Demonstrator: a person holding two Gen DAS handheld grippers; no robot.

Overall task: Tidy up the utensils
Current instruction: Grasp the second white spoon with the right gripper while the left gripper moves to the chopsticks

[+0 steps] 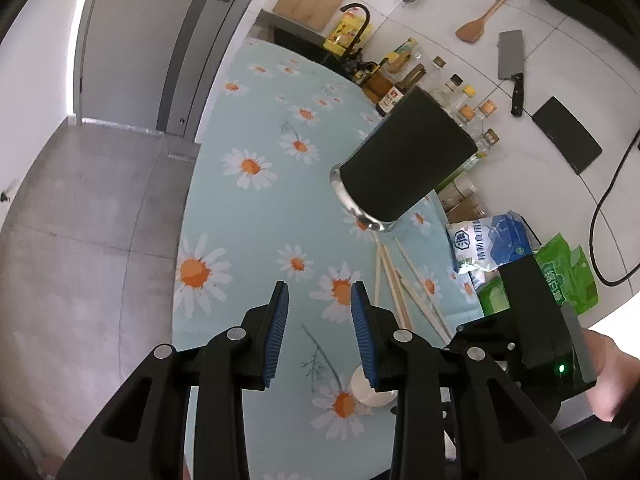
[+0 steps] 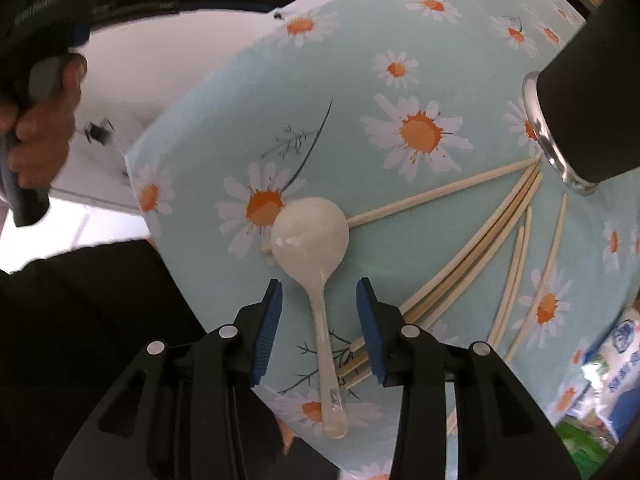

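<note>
Spoon (image 2: 316, 264) between right gripper (image 2: 319, 300) open fingers, chopsticks (image 2: 472, 256) beside

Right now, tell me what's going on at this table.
A person is tidying utensils with a handheld gripper in each hand. The right gripper points down over a white spoon on the daisy tablecloth, jaws open to either side of its handle, not gripping. Wooden chopsticks lie scattered beside it, near a black holder tipped on its side. The left gripper hovers open and empty. Nothing is in the holder yet, as far as can be seen.
</note>
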